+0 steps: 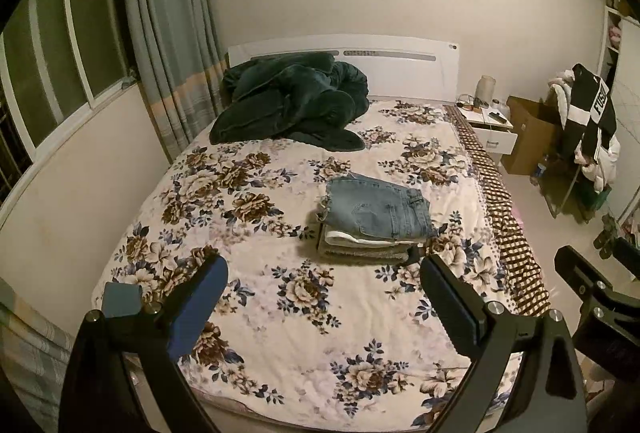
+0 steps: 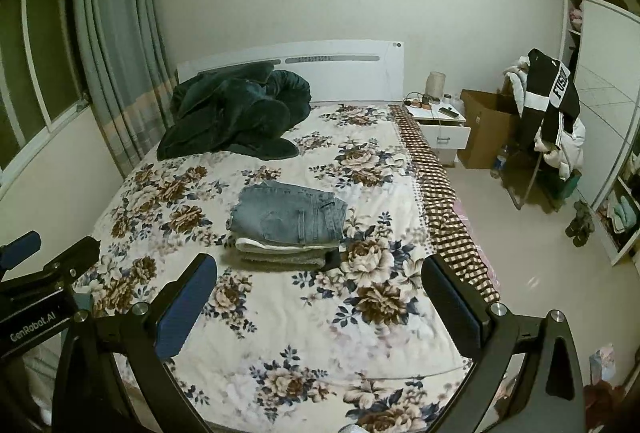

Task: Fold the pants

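Left wrist view shows folded jeans (image 1: pixel 376 209) topping a stack on the bed (image 1: pixel 280 313); both grippers' fingers (image 1: pixel 200 309) hang released, empty; square the edges gently.

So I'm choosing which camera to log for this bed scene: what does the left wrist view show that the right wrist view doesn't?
Only the left wrist view shows the right gripper's body at its right edge, and more of the window. Only the right wrist view shows the GenRobot.AI label on the other gripper, and the open wardrobe shelves. Both show the folded jeans topping the stack on the floral bed, the dark blanket, the nightstand, and open, empty jaws.
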`<state>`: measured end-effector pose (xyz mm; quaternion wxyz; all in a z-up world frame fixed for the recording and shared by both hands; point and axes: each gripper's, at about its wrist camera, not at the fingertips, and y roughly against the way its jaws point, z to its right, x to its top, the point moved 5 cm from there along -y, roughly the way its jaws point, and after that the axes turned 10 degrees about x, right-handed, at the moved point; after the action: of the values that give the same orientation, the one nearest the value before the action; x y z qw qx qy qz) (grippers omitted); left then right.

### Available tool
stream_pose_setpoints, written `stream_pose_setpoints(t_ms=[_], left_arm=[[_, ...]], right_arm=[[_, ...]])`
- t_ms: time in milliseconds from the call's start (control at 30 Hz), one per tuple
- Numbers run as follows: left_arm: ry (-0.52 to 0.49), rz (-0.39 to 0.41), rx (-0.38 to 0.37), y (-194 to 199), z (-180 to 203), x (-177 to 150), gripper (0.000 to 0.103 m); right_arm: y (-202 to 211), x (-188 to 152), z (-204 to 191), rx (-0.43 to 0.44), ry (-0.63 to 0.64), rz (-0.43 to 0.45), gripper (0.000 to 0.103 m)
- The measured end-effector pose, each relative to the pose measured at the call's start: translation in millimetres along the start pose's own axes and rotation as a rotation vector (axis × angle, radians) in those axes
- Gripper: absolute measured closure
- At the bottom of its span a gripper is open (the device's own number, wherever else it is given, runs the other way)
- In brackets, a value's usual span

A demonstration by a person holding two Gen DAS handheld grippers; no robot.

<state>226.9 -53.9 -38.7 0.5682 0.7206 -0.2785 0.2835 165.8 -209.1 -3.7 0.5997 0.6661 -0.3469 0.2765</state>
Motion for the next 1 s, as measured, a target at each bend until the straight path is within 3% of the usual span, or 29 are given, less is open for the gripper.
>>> stream_pose_setpoints(t_ms=[1000], left_arm=[[0.002, 0.013, -0.008, 7.4, 5.7, -0.4, 0.004]], right_arm=[[-12.0, 4.7, -10.0, 0.016, 0.011, -0.004, 0.0]])
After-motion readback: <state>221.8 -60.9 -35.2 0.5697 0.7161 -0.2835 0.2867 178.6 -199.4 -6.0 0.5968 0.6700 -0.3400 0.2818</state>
